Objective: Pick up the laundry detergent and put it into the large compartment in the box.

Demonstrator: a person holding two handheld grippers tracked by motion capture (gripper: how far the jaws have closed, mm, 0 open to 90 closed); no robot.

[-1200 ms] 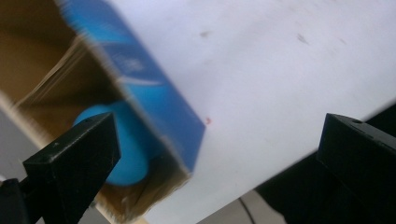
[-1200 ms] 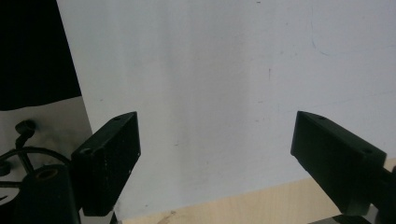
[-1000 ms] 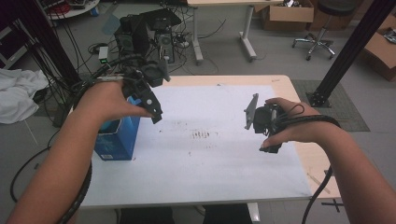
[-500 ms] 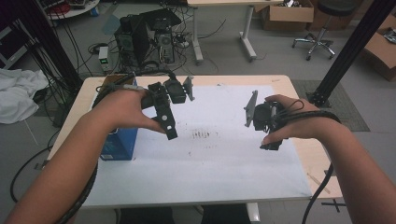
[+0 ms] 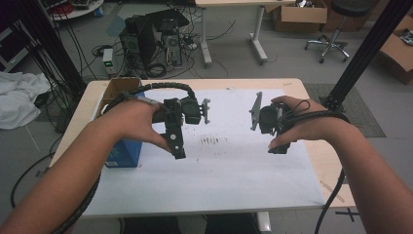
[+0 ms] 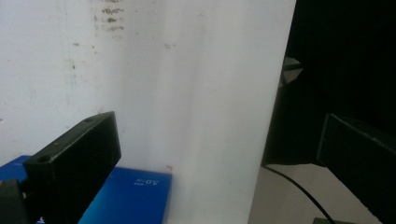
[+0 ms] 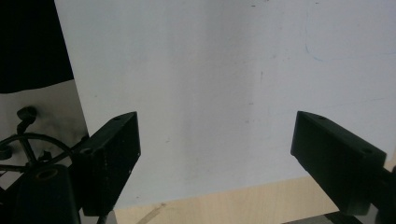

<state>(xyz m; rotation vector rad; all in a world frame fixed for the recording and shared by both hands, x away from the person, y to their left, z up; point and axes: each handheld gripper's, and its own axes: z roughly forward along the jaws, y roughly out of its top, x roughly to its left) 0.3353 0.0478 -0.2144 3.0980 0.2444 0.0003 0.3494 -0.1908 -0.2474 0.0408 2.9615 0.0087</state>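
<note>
A person holds a claw in each hand above a white sheet (image 5: 229,170) spread over a pale wooden bench (image 5: 311,92). The blue box (image 5: 124,152), the nearest thing to the left claw (image 5: 178,146), lies flat at the sheet's left edge, its long axis running from the bench's near side toward the far side; which end is its front cannot be told, as the left forearm covers much of it. In the left gripper view the box (image 6: 126,196) shows as a blue corner just behind the left jaw, which stands well apart from its partner with nothing between them. The left claw points down and toward the person, hovering over the sheet just right of the box. The right claw (image 5: 278,146), gripped in the right hand (image 5: 302,124), also points down at the sheet; in the right gripper view its jaws are spread wide over bare paper and the bench's wooden edge.

A second ago the left claw hung over the box itself; it has since swung right and toward the middle of the sheet, near a patch of dark smudges (image 5: 210,141). The right claw has barely shifted.

Beyond the bench, the grey floor holds a computer tower (image 5: 168,34) among tangled cables, a second desk (image 5: 234,29), cardboard boxes (image 5: 302,14) and a rolling chair (image 5: 336,39).
</note>
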